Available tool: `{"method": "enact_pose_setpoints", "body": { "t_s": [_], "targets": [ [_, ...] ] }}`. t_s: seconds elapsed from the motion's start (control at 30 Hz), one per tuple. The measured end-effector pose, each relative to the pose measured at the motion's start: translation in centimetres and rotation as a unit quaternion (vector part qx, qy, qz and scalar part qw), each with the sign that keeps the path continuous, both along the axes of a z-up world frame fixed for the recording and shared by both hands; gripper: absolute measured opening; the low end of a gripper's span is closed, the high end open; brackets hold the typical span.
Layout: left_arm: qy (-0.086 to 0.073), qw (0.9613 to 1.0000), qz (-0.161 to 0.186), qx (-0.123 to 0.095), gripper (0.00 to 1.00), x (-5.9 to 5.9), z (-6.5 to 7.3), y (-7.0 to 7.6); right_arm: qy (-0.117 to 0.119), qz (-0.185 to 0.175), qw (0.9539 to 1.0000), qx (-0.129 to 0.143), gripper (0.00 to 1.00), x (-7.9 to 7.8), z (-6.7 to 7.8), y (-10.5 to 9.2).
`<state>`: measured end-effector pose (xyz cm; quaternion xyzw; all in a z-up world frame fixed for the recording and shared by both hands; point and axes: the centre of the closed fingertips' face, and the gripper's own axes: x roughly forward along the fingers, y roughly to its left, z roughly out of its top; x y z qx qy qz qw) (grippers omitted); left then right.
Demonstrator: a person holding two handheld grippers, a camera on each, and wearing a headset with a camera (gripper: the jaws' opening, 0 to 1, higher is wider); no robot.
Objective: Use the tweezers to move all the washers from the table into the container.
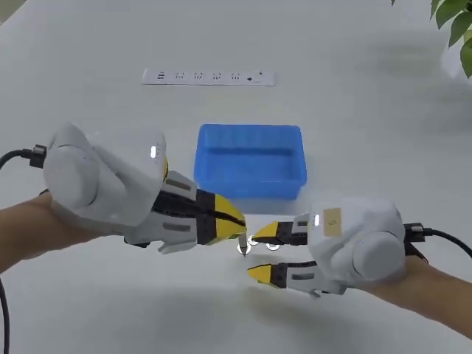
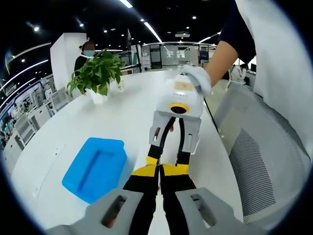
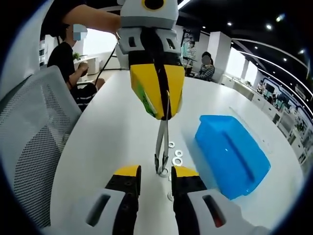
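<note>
The washers (image 3: pixel 177 153) lie in a small cluster on the white bench (image 1: pixel 354 110), just in front of the near wall of the blue container (image 1: pixel 251 133). The right gripper view shows at least three of them side by side. There may be one more at the tweezer tips, though that is too small to be sure. No washer can be made out inside the container, whose blue floor looks bare in the head view, so the task appears to be at or near its start, with the whole cluster left to move.

The tweezers (image 3: pixel 161 147) point steeply down, with their tips at the bench surface on the near edge of the cluster. Whether the tips have closed on a washer cannot be told. The left gripper (image 1: pixel 234 219) carries the tweezers, its yellow jaws clamped tight on the upper end. The right gripper (image 1: pixel 257 252) sits opposite and close by, its jaws spread apart and empty on either side of the spot where the tweezer tips meet the bench.

Judging by this, the step in hand is picking up a first washer, and the short lift over the container wall is not yet done. Further off on the bench lie a white power strip (image 1: pixel 209 77) beyond the container and a potted plant (image 2: pixel 95 73).
</note>
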<state>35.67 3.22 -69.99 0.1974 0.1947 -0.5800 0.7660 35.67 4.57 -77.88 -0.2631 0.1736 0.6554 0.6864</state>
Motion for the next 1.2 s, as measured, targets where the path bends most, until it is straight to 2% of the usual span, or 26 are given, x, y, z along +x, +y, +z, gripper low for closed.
{"method": "enact_pose_setpoints", "body": {
  "t_s": [0.17, 0.27, 0.43, 0.7, 0.97, 1.13, 1.2],
  "targets": [
    [0.013, 0.9999, 0.002, -0.003, 0.05, 0.4, -0.1, -0.1, 0.008, -0.006, 0.9998, 0.016, 0.23, 0.6, 0.6, 1.0],
    [0.016, 0.9999, -0.004, -0.001, 0.05, 0.3, -0.2, -0.1, 0.007, 0.008, 0.9999, 0.009, 0.2, 0.5, 0.2, 1.3],
    [0.016, 0.9999, -0.005, 0.004, 0.05, 0.5, -0.4, 0.2, 0.011, 0.023, 0.9997, 0.002, 0.12, 0.7, 0.0, 1.5],
    [0.019, 0.9998, -0.005, 0.008, 0.05, 0.6, -0.6, 0.1, 0.019, 0.031, 0.9993, 0.0, 0.12, 0.5, 0.1, 1.6],
    [0.019, 0.9997, -0.01, 0.013, 0.05, 0.5, -0.7, -0.1, 0.014, 0.036, 0.9992, -0.004, 0.11, 0.4, 0.4, 1.6],
    [0.014, 0.9996, -0.011, 0.021, 0.05, 0.6, -0.8, -0.3, 0.03, 0.032, 0.999, 0.0, 0.09, 0.5, 0.3, 1.5],
    [0.017, 0.9996, -0.009, 0.022, 0.06, 0.5, -0.8, -0.3, 0.032, 0.033, 0.999, 0.002, 0.09, 0.4, 0.3, 1.5]
  ]
}}
